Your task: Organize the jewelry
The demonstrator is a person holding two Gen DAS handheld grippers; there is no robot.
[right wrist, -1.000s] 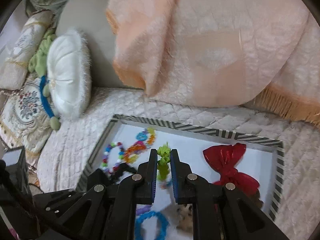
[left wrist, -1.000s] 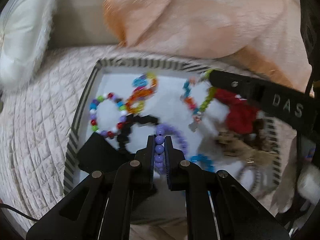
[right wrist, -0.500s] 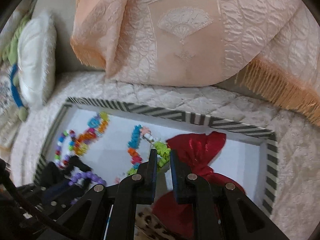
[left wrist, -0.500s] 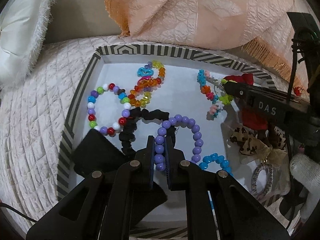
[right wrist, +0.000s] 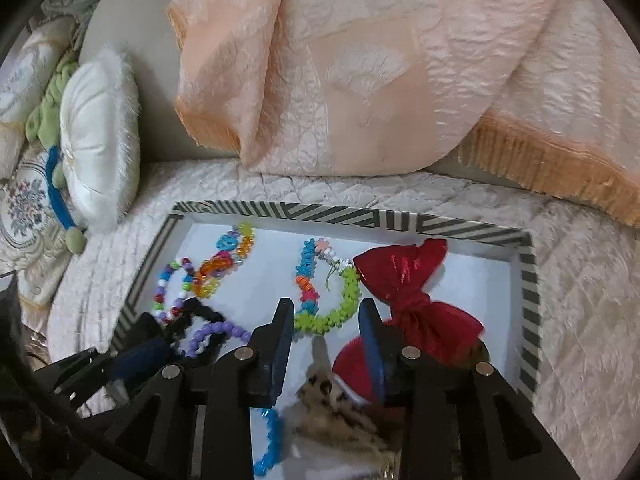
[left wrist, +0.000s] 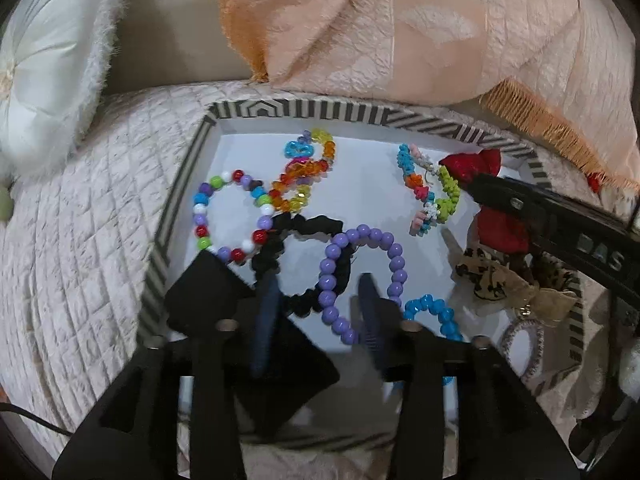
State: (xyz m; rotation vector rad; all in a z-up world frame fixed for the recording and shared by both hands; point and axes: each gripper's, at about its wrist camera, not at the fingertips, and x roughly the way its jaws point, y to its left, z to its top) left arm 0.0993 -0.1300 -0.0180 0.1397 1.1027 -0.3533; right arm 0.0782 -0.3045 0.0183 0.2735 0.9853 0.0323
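A striped-rimmed tray (left wrist: 320,110) lies on a quilted cover. My left gripper (left wrist: 318,296) hovers low over it, its jaws opening. The purple bead bracelet (left wrist: 327,280) rests flat between the fingers, free of the pads. In the right wrist view my right gripper (right wrist: 326,312) is also opening. The green and multicoloured flower bracelet (right wrist: 348,300) lies on the tray floor at its tips, untouched by the pads, beside a red bow (right wrist: 412,280). One of the right gripper's fingers (left wrist: 520,204) reaches in from the right in the left wrist view.
The tray also holds a mixed-colour bead bracelet (left wrist: 204,216), an orange crystal bracelet (left wrist: 304,172), a black scrunchie (left wrist: 304,228), a blue bracelet (left wrist: 432,308), a leopard bow (left wrist: 492,280) and a black triangular piece (left wrist: 208,292). A white cushion (left wrist: 44,80) and a peach fringed blanket (left wrist: 400,32) lie behind.
Both grippers have opened. The left let go of the purple bracelet, which now lies on the tray. The right let go of the flower bracelet beside the red bow.
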